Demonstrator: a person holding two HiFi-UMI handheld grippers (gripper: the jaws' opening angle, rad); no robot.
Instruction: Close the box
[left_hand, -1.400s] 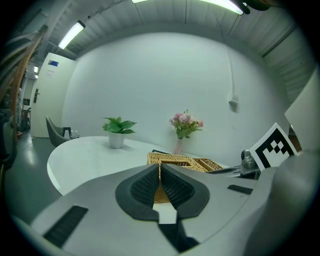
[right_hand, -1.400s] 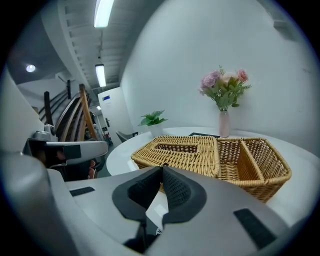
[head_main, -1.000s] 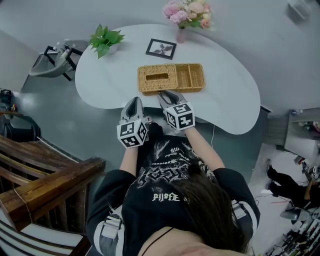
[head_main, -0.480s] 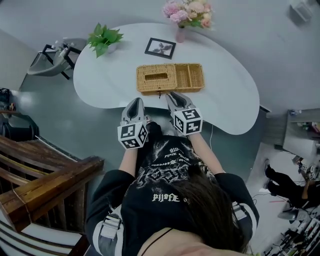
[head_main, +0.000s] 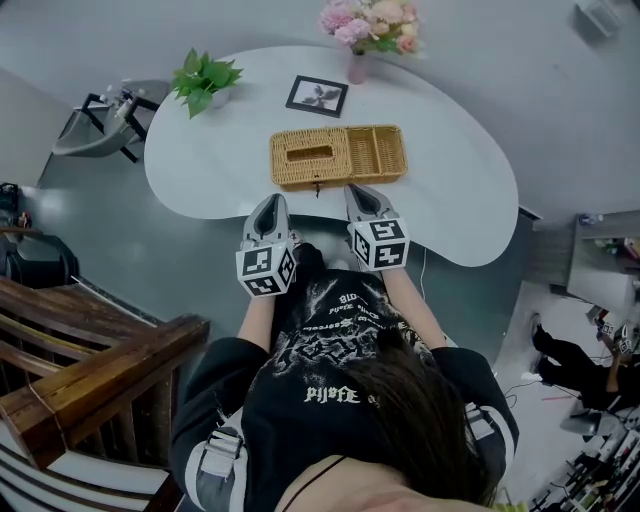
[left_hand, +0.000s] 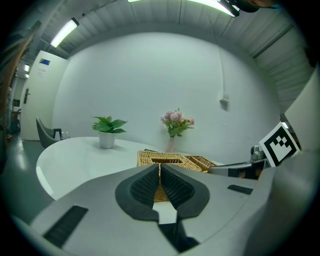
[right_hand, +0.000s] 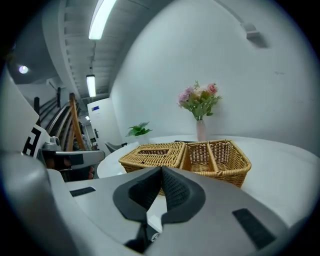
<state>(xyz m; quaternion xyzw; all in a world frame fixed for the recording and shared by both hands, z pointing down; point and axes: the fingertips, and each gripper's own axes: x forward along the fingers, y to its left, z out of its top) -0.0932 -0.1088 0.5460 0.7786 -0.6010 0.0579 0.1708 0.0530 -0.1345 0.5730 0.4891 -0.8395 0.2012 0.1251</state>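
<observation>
Head view shows a rectangular woven wicker box lying on a smooth white table with rounded edges, close to its near rim. A flat wicker lid with an oblong slot covers the left part; two open compartments sit at the right. The left gripper hovers at the table's edge, its ribbed dark pads pressed together on nothing. The right gripper points at the box front; its jaws have just been closing and now meet, empty.
</observation>
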